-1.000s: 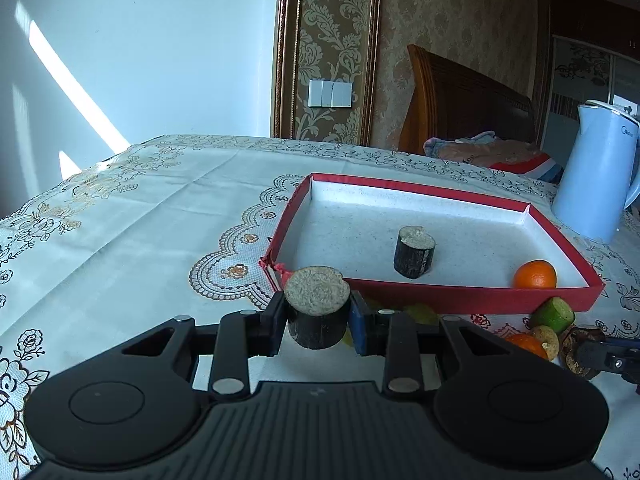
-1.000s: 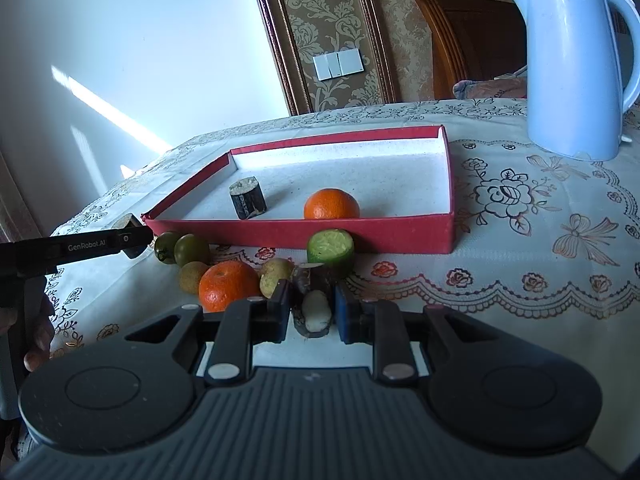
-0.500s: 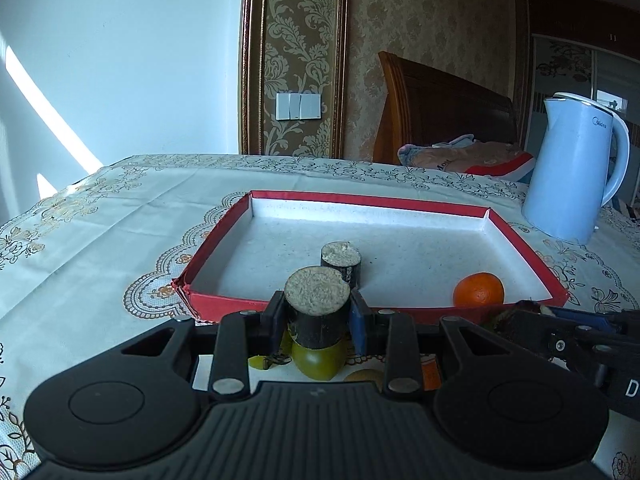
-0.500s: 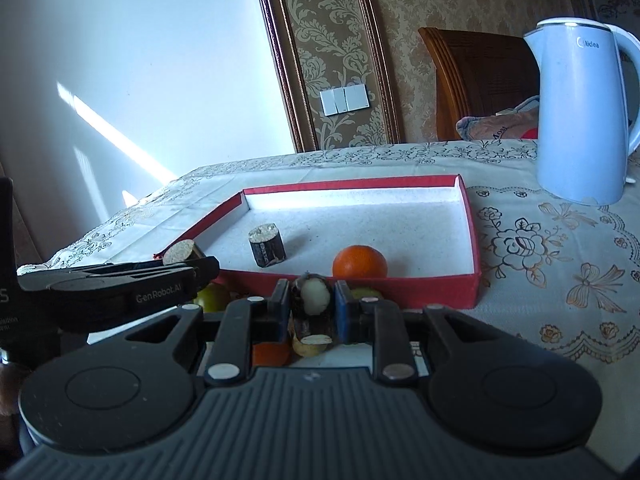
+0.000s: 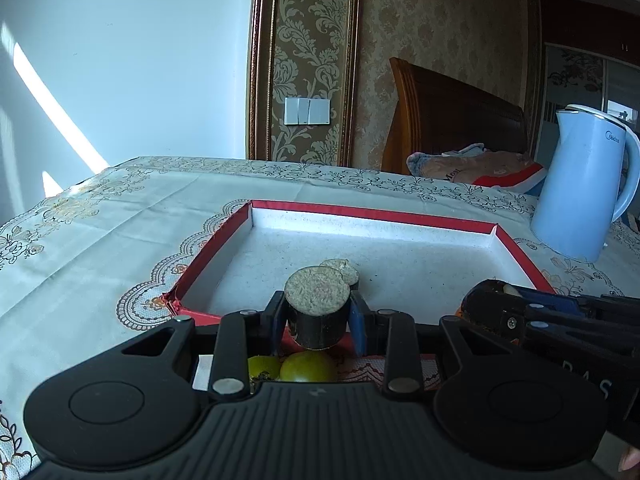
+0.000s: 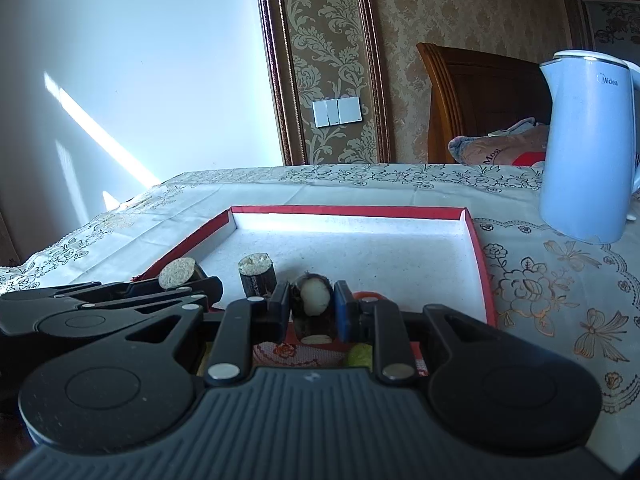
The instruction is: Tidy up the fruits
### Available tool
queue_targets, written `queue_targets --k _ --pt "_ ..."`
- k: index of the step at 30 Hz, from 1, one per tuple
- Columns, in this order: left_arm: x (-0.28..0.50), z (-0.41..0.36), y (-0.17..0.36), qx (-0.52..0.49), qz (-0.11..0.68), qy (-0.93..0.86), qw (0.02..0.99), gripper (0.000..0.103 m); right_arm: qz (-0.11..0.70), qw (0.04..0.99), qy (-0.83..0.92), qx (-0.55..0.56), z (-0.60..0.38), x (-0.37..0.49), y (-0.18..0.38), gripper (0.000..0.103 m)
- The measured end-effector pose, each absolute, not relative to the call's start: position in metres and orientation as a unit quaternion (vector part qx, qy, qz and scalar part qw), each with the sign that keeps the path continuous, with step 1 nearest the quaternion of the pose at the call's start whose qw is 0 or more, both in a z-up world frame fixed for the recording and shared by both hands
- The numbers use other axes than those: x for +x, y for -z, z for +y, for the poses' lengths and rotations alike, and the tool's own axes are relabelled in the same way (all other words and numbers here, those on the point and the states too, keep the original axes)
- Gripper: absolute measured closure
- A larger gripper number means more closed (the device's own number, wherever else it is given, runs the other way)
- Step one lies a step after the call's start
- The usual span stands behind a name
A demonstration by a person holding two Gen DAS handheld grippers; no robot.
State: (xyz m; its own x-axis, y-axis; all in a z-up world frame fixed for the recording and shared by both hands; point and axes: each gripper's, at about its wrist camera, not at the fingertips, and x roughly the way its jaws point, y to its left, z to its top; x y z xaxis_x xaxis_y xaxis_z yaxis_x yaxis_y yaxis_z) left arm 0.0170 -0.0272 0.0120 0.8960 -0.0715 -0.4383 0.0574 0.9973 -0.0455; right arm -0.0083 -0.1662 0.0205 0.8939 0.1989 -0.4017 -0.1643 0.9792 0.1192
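Currently both grippers carry a load above the near wall of the red tray (image 5: 208, 248). The left gripper (image 5: 318, 316) has its jaws closed at a narrow setting on a dark cut cylinder (image 5: 317, 308), pale cut face up. The right gripper (image 6: 312, 308) has its jaws nearly fully closed on a small dark piece with a pale spot (image 6: 314, 300); what fruit it is cannot be told. A second cut cylinder (image 6: 256, 276) stands upright on the tray floor just beyond both loads, and part of an orange fruit (image 6: 366, 295) shows behind the right jaw.

Procedure, as judged from this position:
1. Advance each load past the near wall before lowering; the wall sits directly beneath.
2. Set the left piece down beside the standing cylinder, not on it. Keep it upright so it does not roll.
3. Keep the two grippers apart; they are close side by side.
4. Release only once each piece rests on the floor.

Two green fruits (image 5: 308, 366) lie on the tablecloth (image 5: 100, 240), outside the tray.
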Motion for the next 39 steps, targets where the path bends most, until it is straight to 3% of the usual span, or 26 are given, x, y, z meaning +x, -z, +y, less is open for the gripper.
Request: queue_targets --k 39 --pt "0.030 -0.032 -0.015 -0.007 0.221 0.016 0.975 0.071 0.201 0.975 -0.083 0.047 -0.169 0.004 -0.017 0.080"
